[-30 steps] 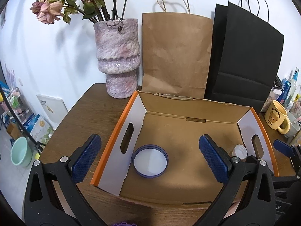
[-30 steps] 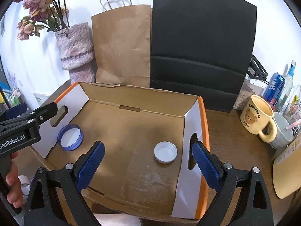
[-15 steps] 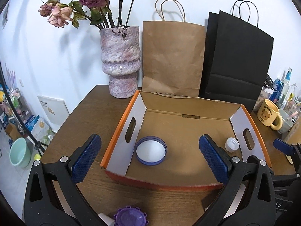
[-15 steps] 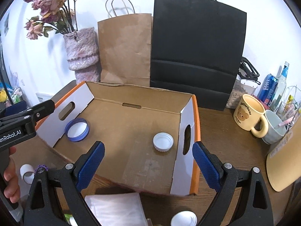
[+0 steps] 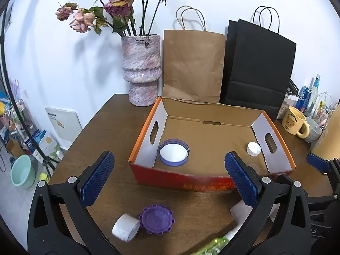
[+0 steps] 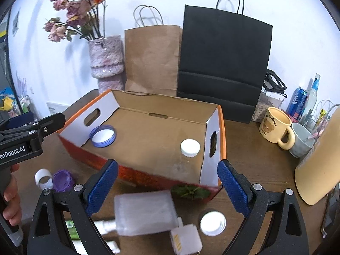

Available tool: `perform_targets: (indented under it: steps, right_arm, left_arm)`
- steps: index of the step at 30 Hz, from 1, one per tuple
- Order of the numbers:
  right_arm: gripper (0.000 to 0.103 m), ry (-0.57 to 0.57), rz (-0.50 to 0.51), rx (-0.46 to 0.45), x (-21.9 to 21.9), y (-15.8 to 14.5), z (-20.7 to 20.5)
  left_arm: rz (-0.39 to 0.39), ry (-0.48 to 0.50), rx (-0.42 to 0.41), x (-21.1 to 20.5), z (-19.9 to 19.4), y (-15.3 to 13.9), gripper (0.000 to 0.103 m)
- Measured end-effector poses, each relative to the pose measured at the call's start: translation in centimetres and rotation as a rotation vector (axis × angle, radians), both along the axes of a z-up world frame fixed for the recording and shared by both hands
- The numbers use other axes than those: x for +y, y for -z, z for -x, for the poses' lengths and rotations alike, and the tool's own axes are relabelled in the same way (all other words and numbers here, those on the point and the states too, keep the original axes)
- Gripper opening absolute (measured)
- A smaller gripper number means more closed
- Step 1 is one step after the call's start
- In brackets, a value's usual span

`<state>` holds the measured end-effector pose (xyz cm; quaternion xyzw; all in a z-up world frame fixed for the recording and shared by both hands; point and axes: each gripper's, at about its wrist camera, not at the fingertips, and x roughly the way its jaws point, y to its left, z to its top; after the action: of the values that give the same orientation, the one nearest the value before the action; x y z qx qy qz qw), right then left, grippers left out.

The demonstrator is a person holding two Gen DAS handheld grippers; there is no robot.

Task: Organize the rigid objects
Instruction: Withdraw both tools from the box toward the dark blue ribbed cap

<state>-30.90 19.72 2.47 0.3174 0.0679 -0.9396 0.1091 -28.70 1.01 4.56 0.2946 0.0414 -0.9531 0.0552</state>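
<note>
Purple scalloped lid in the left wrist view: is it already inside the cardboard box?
No, the purple scalloped lid lies on the table in front of the cardboard box, beside a white tape roll.

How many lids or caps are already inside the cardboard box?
2: a blue-rimmed lid by the left wall of the cardboard box, and a white cap by its right wall.

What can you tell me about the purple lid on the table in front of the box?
The purple lid is a round, plastic-looking cap with a notched, gear-like rim. It lies flat on the wooden table, outside the cardboard box and in front of its red front wall. A white tape roll lies on its side against the lid's left edge. Neither gripper touches it.
</note>
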Motion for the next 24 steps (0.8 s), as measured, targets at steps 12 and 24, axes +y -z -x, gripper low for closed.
perform_targets:
  steps: [12, 24]
  right_arm:
    - [0.098, -0.027, 0.003, 0.023, -0.5, 0.3, -5.2]
    - [0.098, -0.041, 0.008, 0.008, -0.3, 1.0, -9.8]
  left_arm:
    - [-0.003, 0.011, 0.010, -0.7, -5.3, 0.5, 0.103]
    - [-0.008, 0.026, -0.003, -1.2, -9.3, 1.9, 0.103]
